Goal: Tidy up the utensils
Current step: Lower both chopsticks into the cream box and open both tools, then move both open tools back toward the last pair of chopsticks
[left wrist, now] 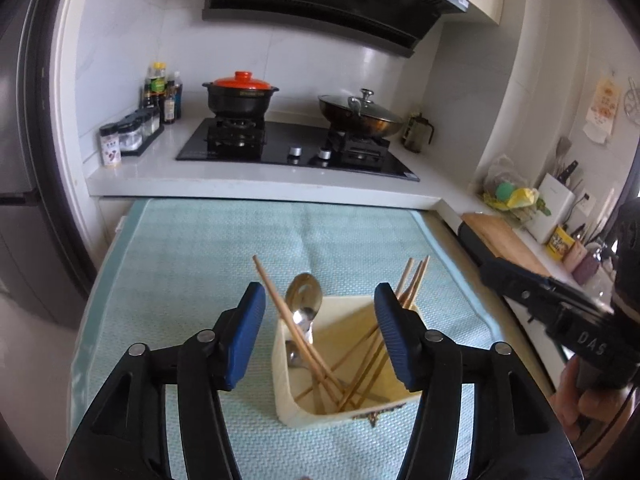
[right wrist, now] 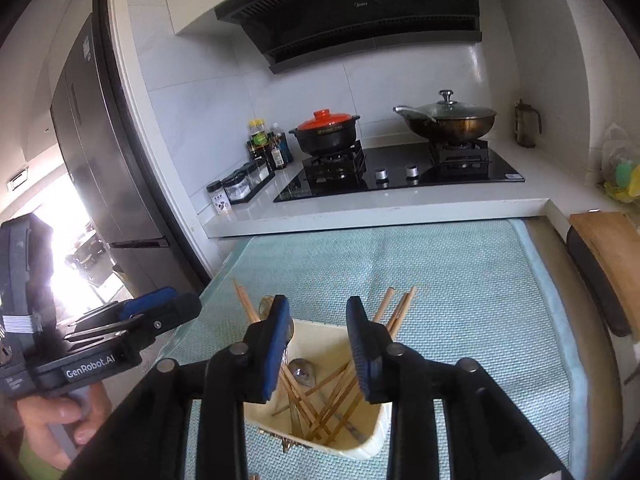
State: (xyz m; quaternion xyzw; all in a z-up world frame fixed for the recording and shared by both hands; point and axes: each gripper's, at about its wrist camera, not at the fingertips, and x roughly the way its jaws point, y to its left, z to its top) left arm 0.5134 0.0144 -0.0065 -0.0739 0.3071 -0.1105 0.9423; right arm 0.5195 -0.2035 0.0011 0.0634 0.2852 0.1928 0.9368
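A cream square container [left wrist: 298, 416] [right wrist: 366, 446] stands on a light blue mat [left wrist: 192, 264] [right wrist: 460, 272]. Several wooden chopsticks [left wrist: 280, 308] [right wrist: 394, 312] and metal spoons [left wrist: 306, 292] [right wrist: 302, 368] lean inside it. My left gripper [left wrist: 320, 336] is open and empty, held above the container. My right gripper [right wrist: 318, 350] is open and empty, also above the container. The right gripper's body [left wrist: 560, 312] shows at the right of the left wrist view. The left gripper's body [right wrist: 132, 324] shows at the left of the right wrist view.
Behind the mat is a white counter [left wrist: 256, 184] with a black gas hob [left wrist: 296, 148], a clay pot with a red lid [left wrist: 240, 94] and a lidded wok [left wrist: 360, 114]. Seasoning bottles [left wrist: 160, 96] stand at the left. A wooden cutting board [left wrist: 508, 244] lies at the right. A fridge [right wrist: 100, 152] is at the left.
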